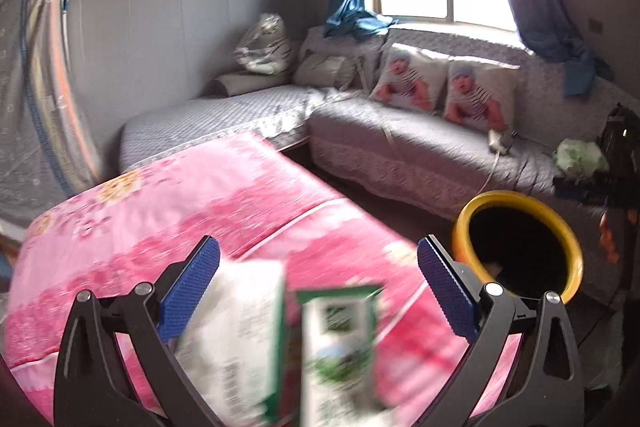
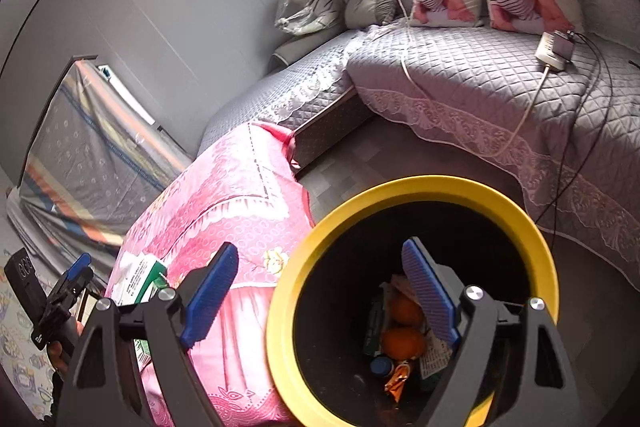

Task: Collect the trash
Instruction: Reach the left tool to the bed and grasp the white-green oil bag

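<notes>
Currently, cartons: two green-and-white cartons (image 1: 280, 347) are seen blurred, lying on the pink floral quilt (image 1: 160, 219) between and below the left gripper's fingers; in the right wrist view a green-and-white carton (image 2: 138, 281) is seen on the same quilt, near the left gripper.
Handling: the cartons are judged light and thin-walled, likely empty, so easily crushed or pushed about on the soft quilt; whether they are slippery cannot be told.
Where to grip: the flat broad faces, taken mid-body across the narrow width, are judged the surest hold; a corner or the top fold would probably slide out.
Left gripper (image 1: 318, 291): the jaws are spread wide, as far as they go; nothing is pinched, though the left blue pad (image 1: 192, 291) appears just beside or touching the white carton edge, which cannot be settled through the blur.
Right gripper (image 2: 320, 291): the jaws are held wide and empty, one finger over the quilt and the other over the bin mouth.
Bin: a yellow-rimmed trash bin (image 2: 440, 187) is placed on the floor against the quilt's edge; oranges (image 2: 402, 341), wrappers and a blue cap are seen at its bottom.
Surroundings: a grey quilted sofa (image 2: 460, 87) is seen beyond.
</notes>
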Demonstrator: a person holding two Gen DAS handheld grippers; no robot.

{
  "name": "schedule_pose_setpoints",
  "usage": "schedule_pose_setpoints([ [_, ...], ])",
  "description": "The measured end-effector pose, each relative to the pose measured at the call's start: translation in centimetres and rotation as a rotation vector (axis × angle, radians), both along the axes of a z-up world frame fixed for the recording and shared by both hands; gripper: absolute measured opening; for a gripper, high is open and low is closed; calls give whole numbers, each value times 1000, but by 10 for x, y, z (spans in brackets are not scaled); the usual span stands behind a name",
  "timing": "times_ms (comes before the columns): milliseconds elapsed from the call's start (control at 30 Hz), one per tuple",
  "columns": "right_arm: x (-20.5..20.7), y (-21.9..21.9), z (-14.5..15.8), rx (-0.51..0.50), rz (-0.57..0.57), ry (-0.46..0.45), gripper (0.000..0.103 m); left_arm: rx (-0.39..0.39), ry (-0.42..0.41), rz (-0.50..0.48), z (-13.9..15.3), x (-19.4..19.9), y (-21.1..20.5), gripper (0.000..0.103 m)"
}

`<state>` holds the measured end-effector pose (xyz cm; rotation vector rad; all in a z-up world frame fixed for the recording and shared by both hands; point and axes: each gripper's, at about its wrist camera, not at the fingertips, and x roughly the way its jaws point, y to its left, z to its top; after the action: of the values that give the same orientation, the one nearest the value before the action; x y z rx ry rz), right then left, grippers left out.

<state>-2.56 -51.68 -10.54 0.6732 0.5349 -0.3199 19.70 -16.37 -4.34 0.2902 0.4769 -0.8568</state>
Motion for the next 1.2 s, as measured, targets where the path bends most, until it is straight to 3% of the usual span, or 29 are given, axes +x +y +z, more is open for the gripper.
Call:
schedule_pose_setpoints([
  [133, 15, 13, 4, -3, 32, 6, 81, 77, 66, 25, -14, 22, 37, 95],
  [300, 32, 29, 9, -16, 73, 16, 81, 106, 142, 13, -34, 37, 57, 95],
  [533, 40, 39, 14, -27, 104, 22, 83, 129, 223, -27, -51, 54, 45, 95],
  [933, 48, 37, 4, 0, 116, 39, 84, 249, 289, -27, -82, 82, 28, 95],
  [1200, 60, 53, 8, -26, 176, 56, 84, 239, 411, 16, -103, 109, 29, 95],
])
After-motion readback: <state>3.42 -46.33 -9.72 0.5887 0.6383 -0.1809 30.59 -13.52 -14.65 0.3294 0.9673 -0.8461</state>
